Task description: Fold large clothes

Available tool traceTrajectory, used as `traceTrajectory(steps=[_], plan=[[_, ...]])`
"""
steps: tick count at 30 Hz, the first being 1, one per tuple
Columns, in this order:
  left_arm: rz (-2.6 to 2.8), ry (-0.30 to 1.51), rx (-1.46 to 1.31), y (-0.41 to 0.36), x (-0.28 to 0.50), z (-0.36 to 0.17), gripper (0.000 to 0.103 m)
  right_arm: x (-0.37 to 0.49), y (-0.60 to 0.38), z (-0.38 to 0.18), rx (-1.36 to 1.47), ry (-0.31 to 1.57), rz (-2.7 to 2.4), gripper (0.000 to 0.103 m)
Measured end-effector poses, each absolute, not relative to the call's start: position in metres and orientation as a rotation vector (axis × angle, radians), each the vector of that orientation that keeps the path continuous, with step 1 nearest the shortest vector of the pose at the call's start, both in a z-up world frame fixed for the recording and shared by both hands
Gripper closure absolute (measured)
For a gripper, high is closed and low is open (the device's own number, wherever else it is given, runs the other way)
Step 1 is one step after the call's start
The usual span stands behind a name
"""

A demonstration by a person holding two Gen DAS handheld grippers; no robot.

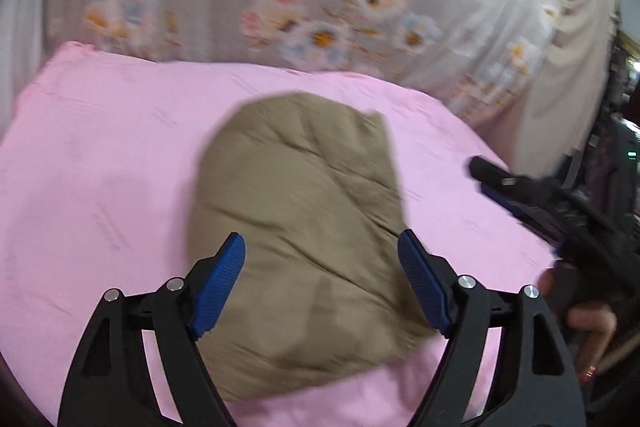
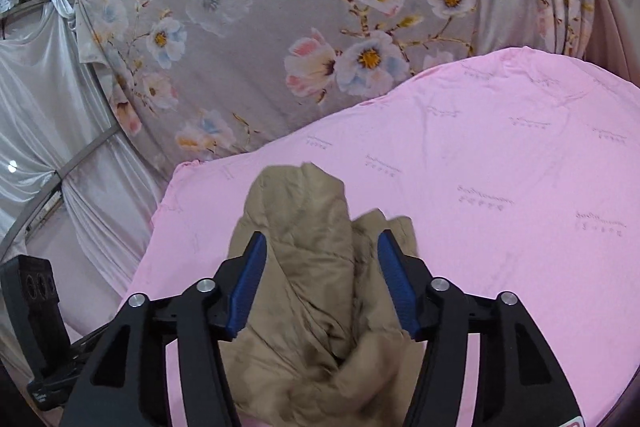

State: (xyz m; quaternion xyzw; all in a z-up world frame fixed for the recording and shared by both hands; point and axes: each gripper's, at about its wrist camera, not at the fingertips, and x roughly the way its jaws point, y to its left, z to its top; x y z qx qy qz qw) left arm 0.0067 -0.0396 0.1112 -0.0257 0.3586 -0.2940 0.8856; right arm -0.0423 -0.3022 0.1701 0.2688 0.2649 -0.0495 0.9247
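An olive-brown quilted garment lies folded into a compact bundle on the pink sheet. My left gripper is open above its near part, blue pads wide apart, holding nothing. In the right wrist view the same garment shows creased, with a raised fold in the middle. My right gripper is open, jaws on either side of that fold, not closed on it. The right gripper also shows in the left wrist view at the right, held by a hand.
A grey floral curtain hangs behind the pink surface. White draped fabric and a metal rail are at the left. A beige cloth hangs at the right. A black device stands off the surface's left edge.
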Motion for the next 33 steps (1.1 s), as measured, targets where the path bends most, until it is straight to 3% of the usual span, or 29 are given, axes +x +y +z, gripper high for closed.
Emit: traceTrajectory(steps=[4,9,14,19,20,22,24,29,33], plan=[[-0.47,0.739,-0.057,-0.021,0.057,0.123,0.027,0.016,-0.314,0.177,0.655,0.583,-0.12,0.034],[-0.409,0.785,-0.09,-0.016,0.113,0.122,0.027,0.072,-0.324,0.159,0.757,0.724,-0.154,0.034],[-0.426,0.832,-0.074,-0.034,0.14,0.113,0.027,0.085,-0.314,0.125,0.731,0.875,-0.093,0.033],[-0.441,0.867,-0.041,-0.049,0.158,0.101,0.027,0.077,-0.311,0.121,0.67,0.881,-0.049,0.034],[-0.445,0.885,-0.049,-0.053,0.163,0.097,0.027,0.079,-0.31,0.12,0.643,0.883,-0.049,0.042],[-0.465,0.914,-0.063,-0.061,0.171,0.09,0.027,0.084,-0.31,0.115,0.642,0.89,-0.027,0.078],[-0.473,0.943,-0.068,-0.072,0.177,0.083,0.028,0.08,-0.317,0.11,0.711,0.857,-0.008,0.09],[-0.482,0.956,-0.026,-0.103,0.181,0.074,0.03,0.04,-0.314,0.118,0.603,0.744,-0.164,0.095],[-0.483,0.989,0.037,-0.132,0.179,0.049,0.032,0.024,-0.329,0.078,0.641,0.777,-0.272,0.096]])
